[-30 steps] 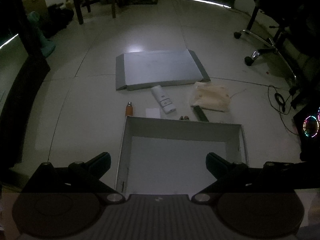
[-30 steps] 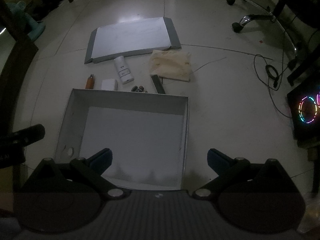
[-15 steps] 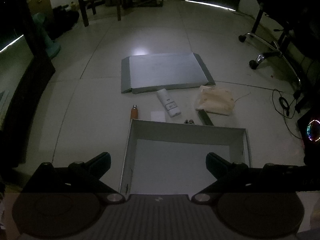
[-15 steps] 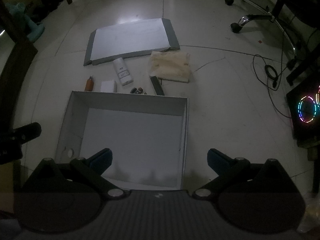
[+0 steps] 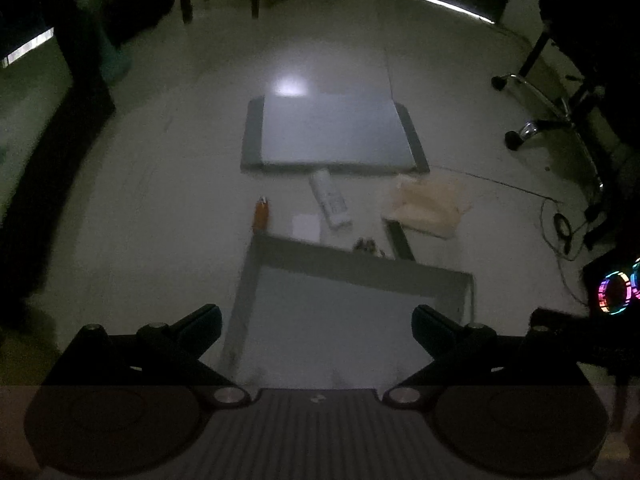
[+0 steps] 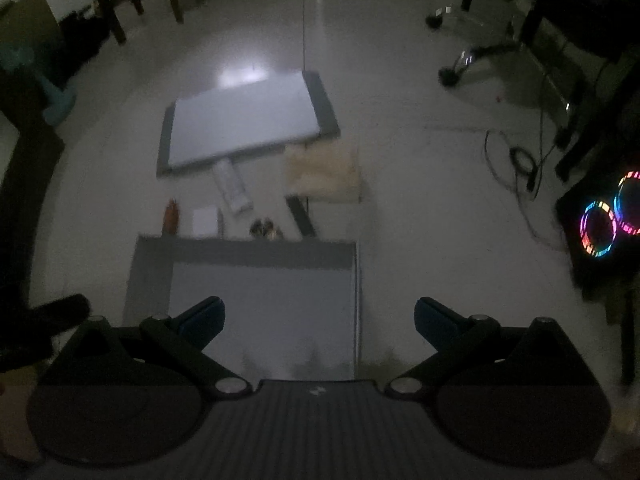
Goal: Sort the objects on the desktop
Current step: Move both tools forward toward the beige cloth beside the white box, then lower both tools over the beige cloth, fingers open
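Hovering both grippers, left gripper (image 5: 316, 320) and right gripper (image 6: 319, 312), spread and empty, over the near open box (image 6: 248, 254). I'd reach past its far wall for what looks like a remote (image 5: 330, 200) on the floor, squaring up first.

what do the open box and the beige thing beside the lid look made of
Open box: likely matte cardboard, with thin, straight, folded grey walls. Beige bag: probably soft cloth, limp and wrinkled with uneven edges; blur leaves both uncertain.

Dim, motion-blurred fisheye frames; ceiling-light glare on floor (image 5: 290, 86).
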